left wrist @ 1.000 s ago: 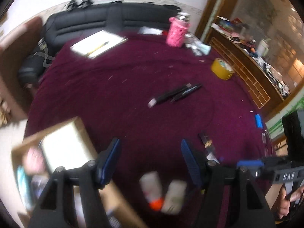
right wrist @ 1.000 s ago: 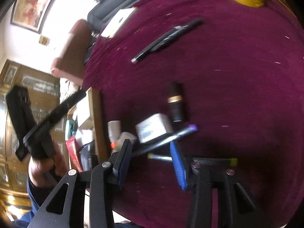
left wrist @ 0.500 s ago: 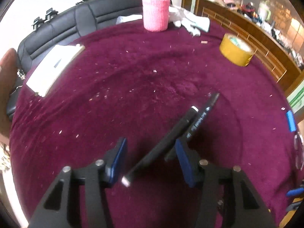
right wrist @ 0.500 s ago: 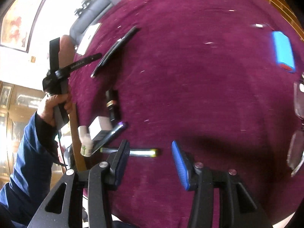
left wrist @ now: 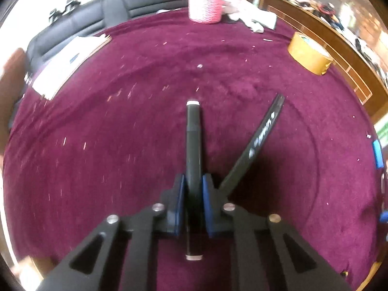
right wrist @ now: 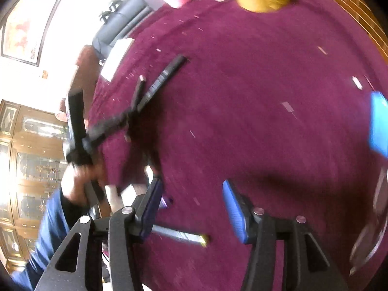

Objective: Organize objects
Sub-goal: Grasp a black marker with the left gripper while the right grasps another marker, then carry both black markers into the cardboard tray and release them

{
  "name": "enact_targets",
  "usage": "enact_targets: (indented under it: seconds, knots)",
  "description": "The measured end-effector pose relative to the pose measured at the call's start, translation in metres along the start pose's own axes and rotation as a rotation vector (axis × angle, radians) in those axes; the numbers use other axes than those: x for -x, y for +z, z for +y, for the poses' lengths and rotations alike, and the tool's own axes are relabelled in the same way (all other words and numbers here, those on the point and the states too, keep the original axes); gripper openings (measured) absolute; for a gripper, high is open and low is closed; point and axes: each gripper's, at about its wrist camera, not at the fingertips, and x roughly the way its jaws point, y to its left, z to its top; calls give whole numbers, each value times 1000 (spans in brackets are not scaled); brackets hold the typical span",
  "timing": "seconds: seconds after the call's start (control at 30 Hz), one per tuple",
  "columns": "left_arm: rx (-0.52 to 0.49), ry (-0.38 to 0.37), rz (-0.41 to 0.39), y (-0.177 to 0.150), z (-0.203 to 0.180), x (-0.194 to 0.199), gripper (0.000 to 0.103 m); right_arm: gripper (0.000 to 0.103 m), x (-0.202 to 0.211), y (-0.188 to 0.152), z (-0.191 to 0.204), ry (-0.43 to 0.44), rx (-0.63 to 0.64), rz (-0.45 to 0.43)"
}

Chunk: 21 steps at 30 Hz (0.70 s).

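Note:
My left gripper point(left wrist: 194, 189) is shut on a black marker with a white tip point(left wrist: 193, 135) that lies lengthwise between its blue pads on the maroon cloth. A second black pen point(left wrist: 260, 140) lies just right of it, angled away. In the right wrist view that left gripper point(right wrist: 129, 117) shows at the left with the marker point(right wrist: 139, 92) in it, beside the second pen point(right wrist: 165, 77). My right gripper point(right wrist: 191, 206) hovers over bare cloth, its jaws opening, nothing between them. A yellow-tipped pen point(right wrist: 180, 235) lies under its left finger.
A pink knit-covered bottle point(left wrist: 206, 0) and a white cloth point(left wrist: 252, 19) stand at the far edge. A tape roll point(left wrist: 309, 53) lies far right, a notepad point(left wrist: 65, 68) far left. A blue object point(right wrist: 379, 123) and glasses point(right wrist: 371, 230) lie right. A black sofa point(left wrist: 80, 29) is behind.
My left gripper swung from the box area to the two black pens, dropped and closed on the marker. My right gripper slid right, away from the small items, and opened wider.

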Motion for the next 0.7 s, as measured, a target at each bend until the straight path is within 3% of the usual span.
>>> enact_targets:
  seconds: [0.2, 0.33, 0.43, 0.53, 0.6, 0.67, 0.7]
  knots:
    - [125, -26, 6, -30, 6, 16, 14, 65, -69, 75, 58, -19, 7, 44]
    - [175, -45, 2, -39, 10, 20, 14, 65, -116, 102, 74, -102, -19, 83]
    - [200, -58, -2, -44, 12, 22, 14, 65, -132, 116, 85, -222, 5, 70]
    - [218, -74, -15, -49, 14, 23, 14, 65, -146, 124, 89, -282, -8, 75]
    - [228, -85, -21, -50, 16, 24, 14, 61, -157, 125, 92, -342, 33, 89]
    - [232, -92, -21, -50, 17, 24, 14, 31, -158, 124, 99, -408, 95, 59]
    - [233, -96, -20, -50, 17, 25, 14, 26, -157, 122, 99, -417, 127, 52]
